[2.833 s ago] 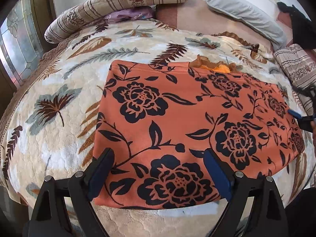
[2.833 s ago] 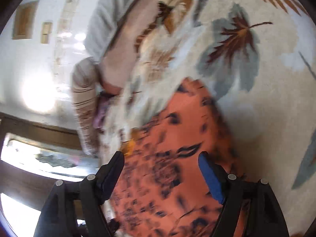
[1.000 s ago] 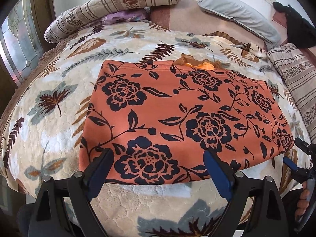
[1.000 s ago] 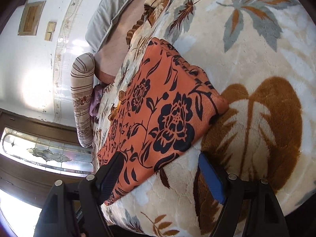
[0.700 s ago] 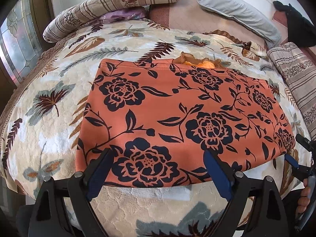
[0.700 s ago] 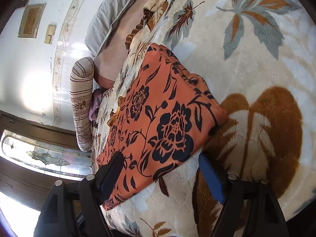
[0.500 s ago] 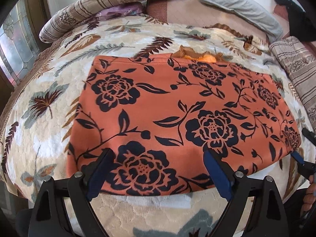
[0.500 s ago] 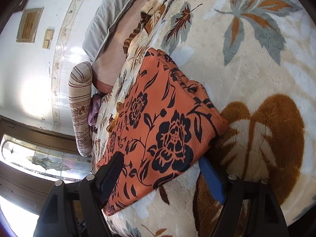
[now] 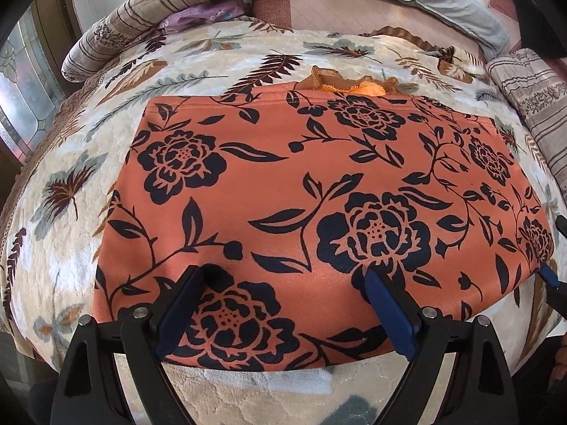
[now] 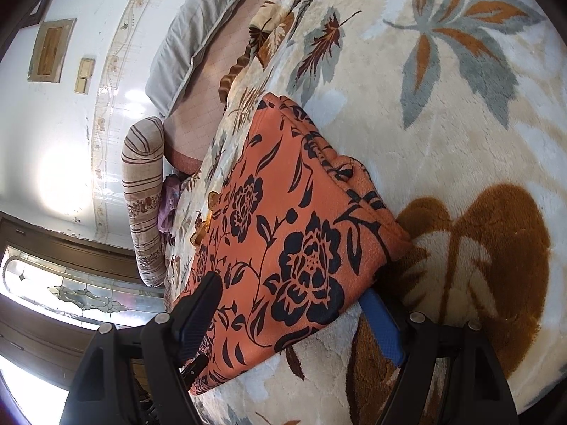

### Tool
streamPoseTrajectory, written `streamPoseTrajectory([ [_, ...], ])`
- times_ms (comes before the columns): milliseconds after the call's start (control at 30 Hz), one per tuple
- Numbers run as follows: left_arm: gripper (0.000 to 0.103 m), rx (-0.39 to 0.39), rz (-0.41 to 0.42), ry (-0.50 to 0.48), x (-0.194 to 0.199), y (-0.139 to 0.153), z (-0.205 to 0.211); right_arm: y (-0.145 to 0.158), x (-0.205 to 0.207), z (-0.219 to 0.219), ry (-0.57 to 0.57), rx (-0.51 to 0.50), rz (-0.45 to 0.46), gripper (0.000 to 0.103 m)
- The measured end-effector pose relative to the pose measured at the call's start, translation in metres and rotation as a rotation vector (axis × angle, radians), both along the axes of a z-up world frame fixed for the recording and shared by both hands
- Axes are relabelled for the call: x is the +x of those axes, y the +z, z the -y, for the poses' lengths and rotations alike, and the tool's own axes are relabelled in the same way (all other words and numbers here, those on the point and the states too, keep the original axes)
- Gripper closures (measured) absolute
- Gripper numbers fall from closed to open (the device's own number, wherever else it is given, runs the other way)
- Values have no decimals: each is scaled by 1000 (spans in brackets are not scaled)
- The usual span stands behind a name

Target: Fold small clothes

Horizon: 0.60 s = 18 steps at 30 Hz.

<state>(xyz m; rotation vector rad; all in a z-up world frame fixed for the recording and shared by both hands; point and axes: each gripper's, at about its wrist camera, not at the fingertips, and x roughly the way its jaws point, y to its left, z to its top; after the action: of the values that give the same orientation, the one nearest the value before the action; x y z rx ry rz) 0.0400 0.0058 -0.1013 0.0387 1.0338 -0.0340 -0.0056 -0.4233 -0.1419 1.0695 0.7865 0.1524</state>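
Only unlettered floral garment (image 9: 312,191).

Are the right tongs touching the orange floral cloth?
Cannot tell. In the right wrist view the open right tongs straddle the orange floral cloth's corner, which hides one finger's tip.

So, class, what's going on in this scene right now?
A person is folding an orange floral garment that lies flat on a leaf-patterned blanket on a bed. The left gripper, jaws open, is over the garment's near edge. The right gripper, also open, straddles its right corner, one finger tucked beneath. Nothing is clamped yet.
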Motion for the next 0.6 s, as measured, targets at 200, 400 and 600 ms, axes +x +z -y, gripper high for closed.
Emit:
streamPoseTrajectory([
  [200,11,-4,-1,1,0,0,0,0,0,-1,0,-7,0,22],
  [400,11,-4,6,2,1,-1,1,0,1,-2,-4,-7,-4,22],
  [600,7,33,12,-7,3,-9,5,3,6,-1,-4,-12,-18,22],
])
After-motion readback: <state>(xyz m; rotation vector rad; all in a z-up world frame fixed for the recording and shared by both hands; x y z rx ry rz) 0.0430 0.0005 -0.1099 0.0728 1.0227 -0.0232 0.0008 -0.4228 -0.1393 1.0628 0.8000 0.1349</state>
